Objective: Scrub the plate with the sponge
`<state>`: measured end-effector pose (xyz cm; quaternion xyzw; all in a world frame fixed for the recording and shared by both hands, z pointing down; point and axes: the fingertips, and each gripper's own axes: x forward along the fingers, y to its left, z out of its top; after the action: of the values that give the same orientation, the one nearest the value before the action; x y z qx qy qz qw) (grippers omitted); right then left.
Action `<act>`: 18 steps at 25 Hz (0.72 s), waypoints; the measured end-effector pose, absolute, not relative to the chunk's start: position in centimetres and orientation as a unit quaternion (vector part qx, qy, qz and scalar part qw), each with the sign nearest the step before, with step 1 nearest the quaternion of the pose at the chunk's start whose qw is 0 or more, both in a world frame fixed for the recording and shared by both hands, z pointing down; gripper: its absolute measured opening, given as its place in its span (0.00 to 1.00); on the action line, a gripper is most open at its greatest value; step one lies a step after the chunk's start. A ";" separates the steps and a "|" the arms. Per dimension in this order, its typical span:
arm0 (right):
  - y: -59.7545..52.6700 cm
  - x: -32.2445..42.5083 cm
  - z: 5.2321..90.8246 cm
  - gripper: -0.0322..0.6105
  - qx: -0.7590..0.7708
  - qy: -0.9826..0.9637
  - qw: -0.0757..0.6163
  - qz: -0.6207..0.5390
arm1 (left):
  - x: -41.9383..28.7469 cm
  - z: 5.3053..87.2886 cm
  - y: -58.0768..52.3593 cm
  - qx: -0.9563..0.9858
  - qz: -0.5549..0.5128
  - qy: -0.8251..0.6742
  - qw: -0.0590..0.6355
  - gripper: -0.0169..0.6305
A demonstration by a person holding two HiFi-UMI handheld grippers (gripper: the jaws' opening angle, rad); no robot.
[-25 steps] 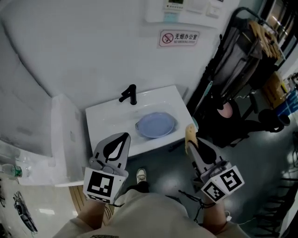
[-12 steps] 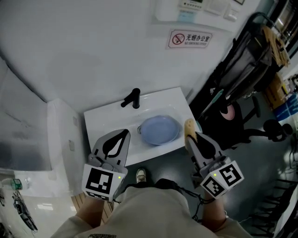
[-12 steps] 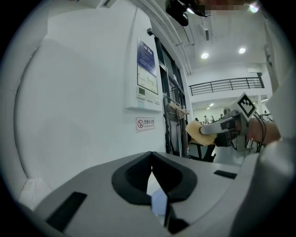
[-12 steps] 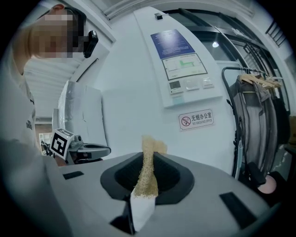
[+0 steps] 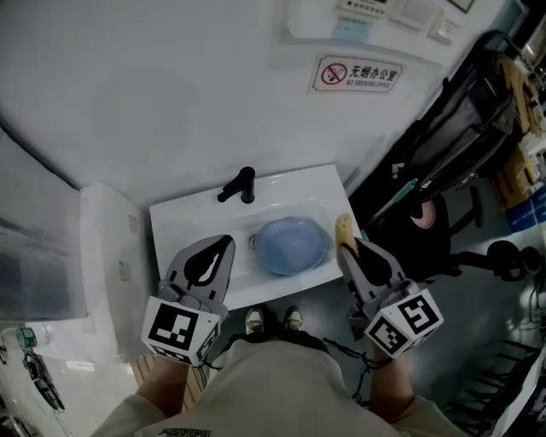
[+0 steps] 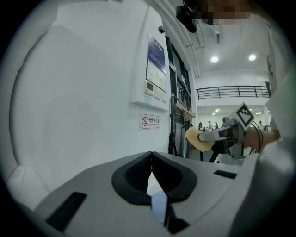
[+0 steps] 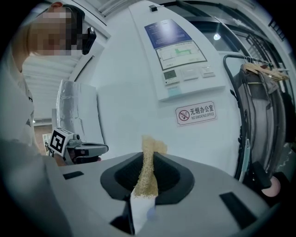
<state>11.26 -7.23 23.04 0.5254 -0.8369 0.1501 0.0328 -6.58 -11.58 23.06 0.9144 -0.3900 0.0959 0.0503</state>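
Behind the sink stands a broad white wall, by far the largest thing in sight. To the right of the sink, a dark rack hung with clothes runs up along that wall. The sink itself is a white rectangular basin, seen from steeply above.

Both grippers are held out on the near side of the sink. The left gripper reaches over the sink's front left part. Its jaws are pressed together with nothing between them. The right gripper is just off the sink's front right corner, with its jaws clamped on the sponge.

Inside the sink, right of the drain, the blue plate lies flat in the basin, apart from both grippers. High on the wall above the sink is a red-and-white no-smoking sign, with a pale control panel higher still. At the back edge of the sink stands a black tap, its arm slanting to the left.

The sponge is yellowish and pinched thin. It sticks out past the jaw tips beside the sink's right edge and does not touch the plate. Below the sink's front edge, on the grey floor, the toes of two light shoes show.
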 end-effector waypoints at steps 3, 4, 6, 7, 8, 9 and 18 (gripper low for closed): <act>-8.3 12.3 23.7 0.16 0.517 -0.840 0.033 0.159 | -6.1 23.6 -12.5 0.906 0.103 -0.406 0.058 0.04; -8.7 12.6 23.9 0.16 0.513 -0.842 0.033 0.163 | -6.0 23.8 -12.8 0.904 0.106 -0.411 0.060 0.04; -9.4 13.0 24.6 0.16 0.505 -0.845 0.037 0.170 | -5.7 24.6 -13.3 0.901 0.114 -0.413 0.069 0.04; -9.8 13.0 24.9 0.16 0.501 -0.847 0.043 0.171 | -5.5 25.1 -13.6 0.901 0.119 -0.411 0.076 0.04; -10.1 12.9 25.2 0.16 0.497 -0.850 0.055 0.168 | -5.2 25.6 -13.8 0.900 0.125 -0.408 0.082 0.04; -10.5 12.8 25.5 0.16 0.491 -0.853 0.069 0.160 | -5.1 26.0 -14.1 0.899 0.131 -0.408 0.087 0.04; -15.8 10.5 30.5 0.16 0.438 -0.875 0.127 0.165 | -4.2 30.4 -18.1 0.891 0.174 -0.399 0.129 0.22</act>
<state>10.50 -15.79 30.49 0.4380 -0.8746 0.1645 0.1273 -4.16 -18.05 30.35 0.8911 -0.3991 0.1736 0.1287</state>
